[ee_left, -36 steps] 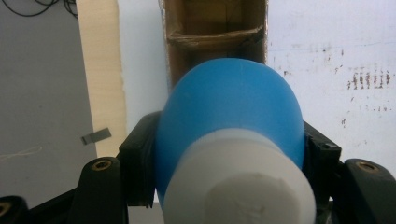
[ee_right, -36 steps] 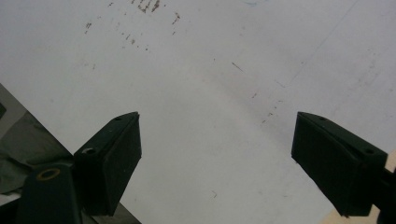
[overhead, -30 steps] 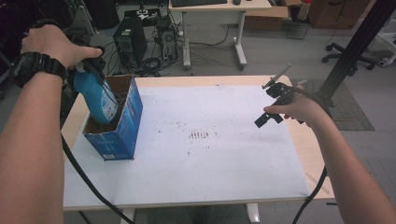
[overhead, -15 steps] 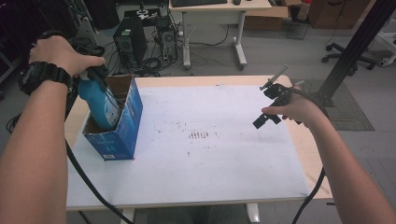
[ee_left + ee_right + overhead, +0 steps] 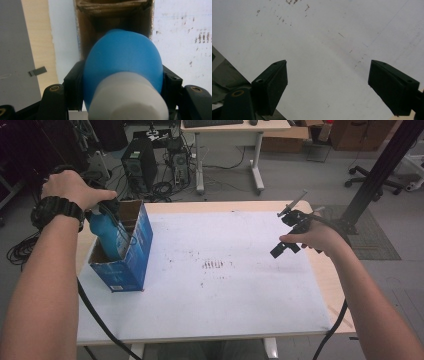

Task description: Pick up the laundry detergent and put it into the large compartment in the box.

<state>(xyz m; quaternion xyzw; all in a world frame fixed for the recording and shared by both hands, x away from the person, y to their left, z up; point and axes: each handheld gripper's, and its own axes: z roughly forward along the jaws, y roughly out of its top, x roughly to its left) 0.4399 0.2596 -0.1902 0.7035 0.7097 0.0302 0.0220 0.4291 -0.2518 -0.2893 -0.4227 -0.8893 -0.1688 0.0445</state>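
A blue bottle [image 5: 108, 234] with a white cap hangs top-up, its lower half down inside an open blue cardboard box [image 5: 134, 262] at the table's left side. My left gripper [image 5: 102, 213] is under the person's hand, shut on the bottle. In the left gripper view the black jaws clamp both sides of the blue bottle [image 5: 122, 62], and the box's brown inside [image 5: 112, 15] lies beyond it. Over the right part of the white table cover [image 5: 225, 295], my right gripper [image 5: 287, 233] hovers open, with nothing between its fingers [image 5: 273, 85].
Brown specks [image 5: 215, 265] mark the middle of the cover. The bare wooden table edge [image 5: 322, 285] runs along the right. Behind the table stand a computer tower [image 5: 136, 167], a desk [image 5: 235, 127] and a black post [image 5: 380, 175]. Cables trail off the front edge.
The left hand has sunk, carrying the blue bottle deeper into the box. The right gripper has stayed where it was.
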